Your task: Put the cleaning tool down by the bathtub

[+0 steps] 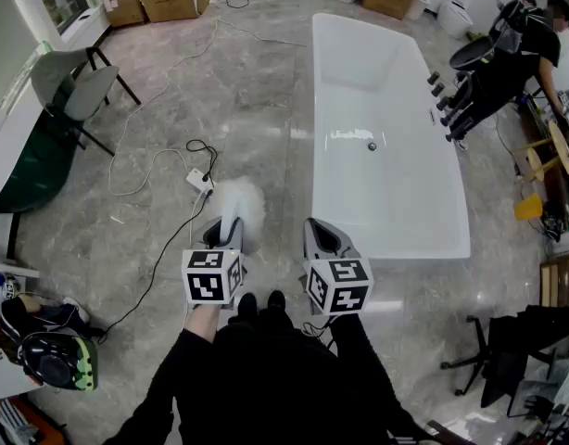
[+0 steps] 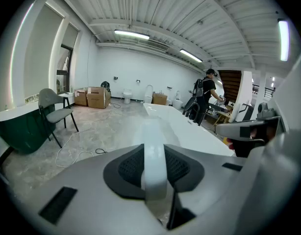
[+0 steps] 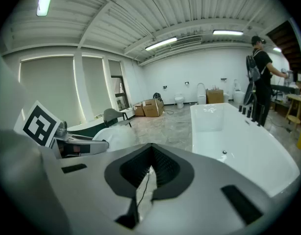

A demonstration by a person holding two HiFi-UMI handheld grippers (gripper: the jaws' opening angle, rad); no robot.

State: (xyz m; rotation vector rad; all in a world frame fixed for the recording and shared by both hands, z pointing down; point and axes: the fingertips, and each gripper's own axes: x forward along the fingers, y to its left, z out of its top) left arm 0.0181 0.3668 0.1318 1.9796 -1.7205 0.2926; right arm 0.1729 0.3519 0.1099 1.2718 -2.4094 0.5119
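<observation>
— Marble floor (image 1: 257,109) lies bare along the tub's (image 1: 386,91) left side. Where should the duster (image 1: 240,202) go?

— I'd pick that strip just left of the tub. The left gripper (image 1: 231,235) is clamped on the duster's handle (image 2: 154,165) and holds it above the floor, near the tub's near-left corner. I'd carry it toward the tub wall, lower it until the fluffy head touches the floor, and only then part the jaws, so it lies down rather than drops.

— Any hazards?

— 1 cable (image 1: 164,248) snakes across the floor left of the tub, and the fluff could snag on it. Setting down on the tub side of the cable avoids that.

— And the right gripper (image 1: 322,239)?

— Its jaws are together with nothing between them. It hangs beside the left one, closer to the tub, and I'd keep it out of the path.

— What do the 3 views each add?

— The head view alone shows the fluffy head, the free floor and the cable's route. The left gripper view shows what the head view cannot: the white handle squeezed between the dark pads. There the handle hides the fluff. The right gripper view shows its own closed pads, the fluff off to its left and the tub's inside, plus a person (image 3: 261,72) standing at the tub's far right.
</observation>
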